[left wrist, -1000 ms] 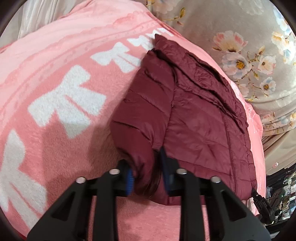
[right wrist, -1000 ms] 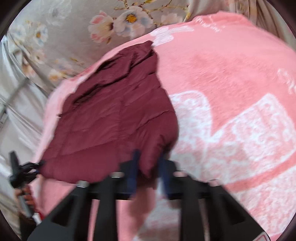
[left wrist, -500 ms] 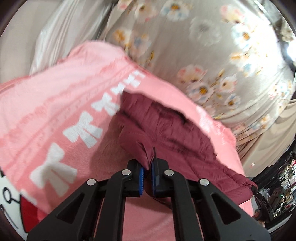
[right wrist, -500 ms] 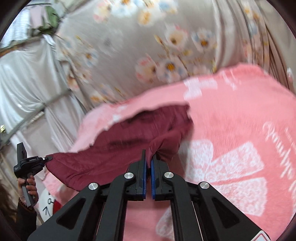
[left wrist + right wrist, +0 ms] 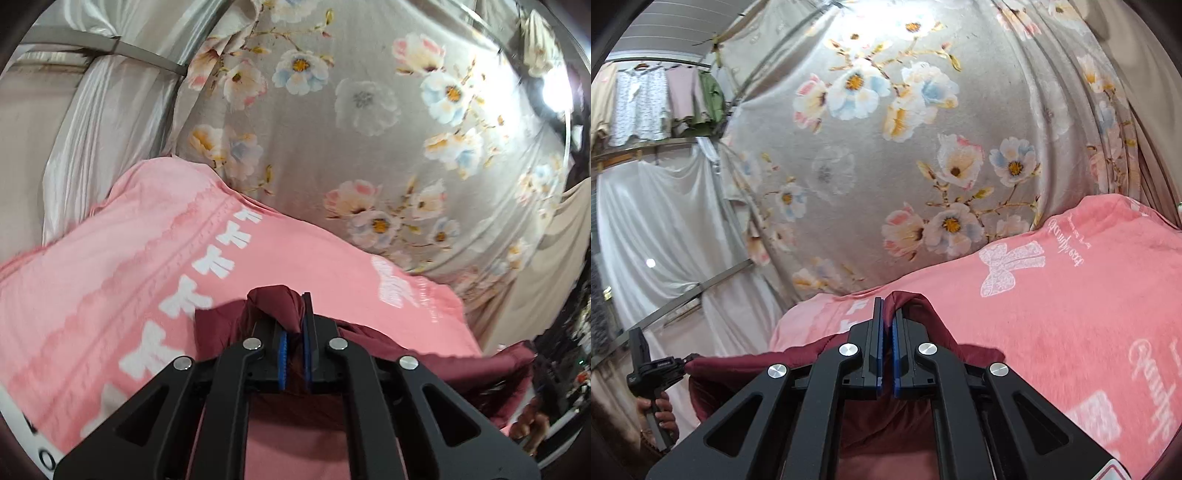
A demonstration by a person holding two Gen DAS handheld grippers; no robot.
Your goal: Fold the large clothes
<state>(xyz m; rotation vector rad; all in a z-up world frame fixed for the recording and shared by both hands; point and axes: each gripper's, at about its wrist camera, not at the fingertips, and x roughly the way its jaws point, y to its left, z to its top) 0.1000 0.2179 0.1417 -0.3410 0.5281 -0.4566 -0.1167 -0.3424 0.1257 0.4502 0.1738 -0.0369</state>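
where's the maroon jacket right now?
The maroon jacket is held up over the pink blanket, pinched by the left gripper and the right gripper; in both wrist views it sits low centre, before the floral curtain.

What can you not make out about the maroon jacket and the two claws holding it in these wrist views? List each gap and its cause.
1. Most of the maroon jacket: in the left wrist view the left claw covers it.
2. Its lower part, right wrist view: hidden behind the right claw and cut by the bottom edge.
3. How far the folding has got: unclear in both views.
4. Pink blanket lettering: blurred.
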